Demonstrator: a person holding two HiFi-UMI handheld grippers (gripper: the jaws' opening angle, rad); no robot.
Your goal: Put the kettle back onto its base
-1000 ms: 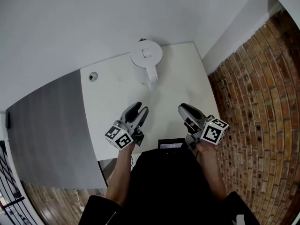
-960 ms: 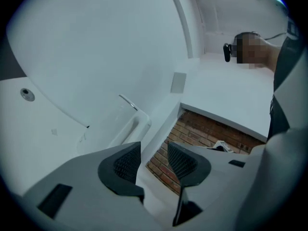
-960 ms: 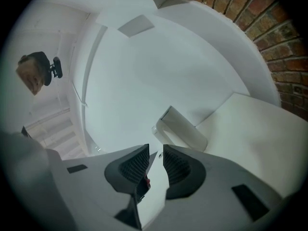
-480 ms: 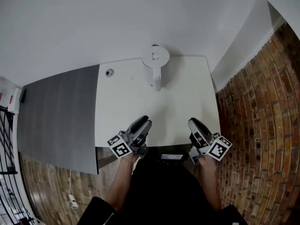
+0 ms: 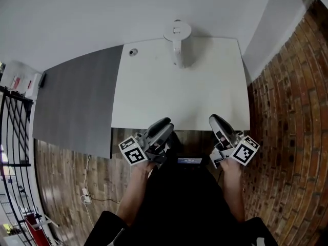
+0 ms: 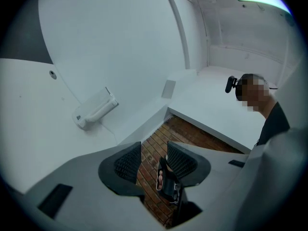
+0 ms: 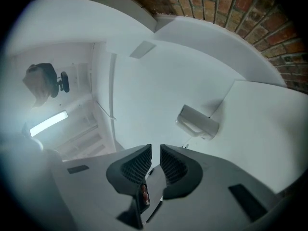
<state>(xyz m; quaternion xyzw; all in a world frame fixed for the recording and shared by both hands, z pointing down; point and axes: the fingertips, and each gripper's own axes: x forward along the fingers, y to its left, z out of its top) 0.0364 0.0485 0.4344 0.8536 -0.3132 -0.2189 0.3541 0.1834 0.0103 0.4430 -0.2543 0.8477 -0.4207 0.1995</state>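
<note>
Kettle point(image 5: 177, 35) at the table's point(image 5: 174, 96) far edge, perhaps already on its base. Rigid, smooth, heavy if filled; best taken by the handle point(image 5: 178, 56). Left gripper point(image 5: 163, 125) wide open, right gripper point(image 5: 218, 121) narrowly open, both empty.

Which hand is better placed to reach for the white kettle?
Left, probably. The left gripper and right gripper both hang empty by the white table's near edge, far from the white kettle. The left's jaws stand wider apart, and it lines up closer with the kettle's handle.
</note>
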